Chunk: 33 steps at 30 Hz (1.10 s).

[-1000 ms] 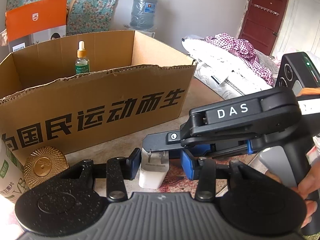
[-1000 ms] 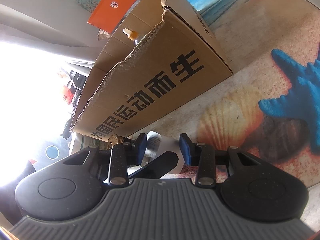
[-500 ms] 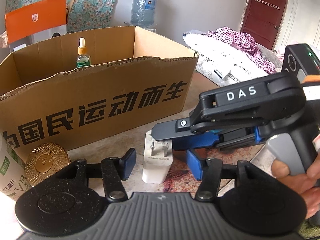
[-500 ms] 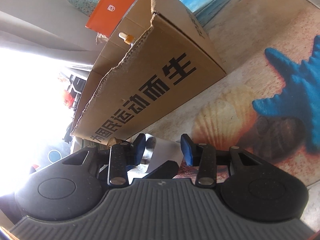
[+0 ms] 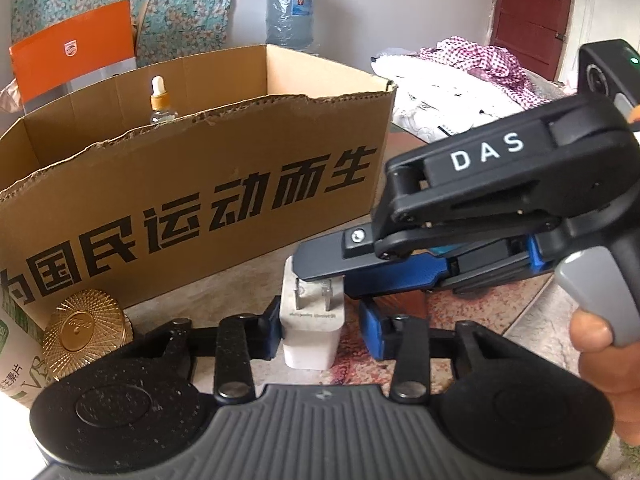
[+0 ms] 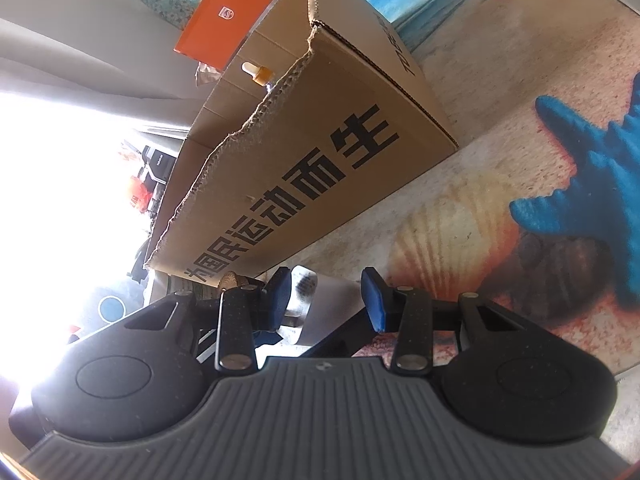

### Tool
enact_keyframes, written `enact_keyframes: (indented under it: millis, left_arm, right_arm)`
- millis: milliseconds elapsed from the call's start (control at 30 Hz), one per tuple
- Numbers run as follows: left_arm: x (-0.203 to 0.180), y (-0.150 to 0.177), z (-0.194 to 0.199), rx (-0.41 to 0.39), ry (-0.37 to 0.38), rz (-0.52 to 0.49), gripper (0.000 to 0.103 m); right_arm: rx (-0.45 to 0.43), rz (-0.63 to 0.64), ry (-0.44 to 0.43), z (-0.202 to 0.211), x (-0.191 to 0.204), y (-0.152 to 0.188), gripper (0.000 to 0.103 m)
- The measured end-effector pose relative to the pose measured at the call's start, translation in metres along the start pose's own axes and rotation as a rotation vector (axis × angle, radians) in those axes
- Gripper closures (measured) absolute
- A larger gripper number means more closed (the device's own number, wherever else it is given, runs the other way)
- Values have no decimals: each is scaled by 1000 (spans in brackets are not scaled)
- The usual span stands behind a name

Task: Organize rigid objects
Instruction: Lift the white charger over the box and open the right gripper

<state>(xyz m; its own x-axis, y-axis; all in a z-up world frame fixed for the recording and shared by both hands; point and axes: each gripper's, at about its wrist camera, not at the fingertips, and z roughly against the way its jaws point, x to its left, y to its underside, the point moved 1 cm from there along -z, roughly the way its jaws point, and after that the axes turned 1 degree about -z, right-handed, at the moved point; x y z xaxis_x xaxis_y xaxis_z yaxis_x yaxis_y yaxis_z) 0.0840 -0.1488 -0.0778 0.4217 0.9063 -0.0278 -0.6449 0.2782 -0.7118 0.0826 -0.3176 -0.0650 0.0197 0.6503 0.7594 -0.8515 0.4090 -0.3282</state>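
Since half a second ago the left gripper (image 5: 320,330) has been closing its jaws about the white charger (image 5: 312,320): the left pad now sits against the plug's side, while a strip of mat still shows before the right pad, so the grip is not yet made. The right gripper (image 6: 326,296), its housing lettered "DAS", has both blue pads against the charger and clasps its upper part from the right, one black finger crossing above the two metal prongs; a hand (image 5: 604,360) squeezes its grey trigger. The charger stands upright on the mat (image 6: 480,216), which is printed with a shell and a blue starfish, just in front of the cardboard box (image 5: 192,200); the grey print on its face is too small to read. The box wall carries bold black characters, "国民运动而生". A dropper bottle (image 5: 160,100) stands inside. A ribbed gold lid (image 5: 86,330) and a green-and-white container (image 5: 12,356) sit by the box's left corner. Behind are an orange Philips carton (image 5: 76,48) and a water jug (image 5: 290,16).
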Motion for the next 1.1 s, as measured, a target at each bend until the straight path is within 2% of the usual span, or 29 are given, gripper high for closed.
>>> enact_keyframes:
  millis: [67, 333, 467, 600, 733, 867, 1100]
  left_arm:
    - [2, 0, 0, -3, -18, 4, 74]
    - [4, -3, 13, -27, -24, 20, 75]
    - [7, -13, 38, -81, -39, 25, 75]
    - [13, -38, 68, -155, -71, 27, 75]
    - [24, -77, 81, -198, -78, 46, 75]
    - [42, -120, 73, -187, -36, 95, 75]
    - [75, -177, 10, -84, 11, 150, 75]
  right_arm:
    - [1, -7, -1, 0, -2, 1, 64]
    - [0, 14, -17, 4, 5, 4, 64]
    - [-23, 64, -50, 17, 27, 2, 64]
    - [-58, 148, -95, 33, 60, -11, 64]
    - [-93, 243, -135, 42, 97, -39, 64]
    - [-75, 274, -158, 36, 113, -85, 64]
    - [11, 236, -92, -12, 112, -169, 65]
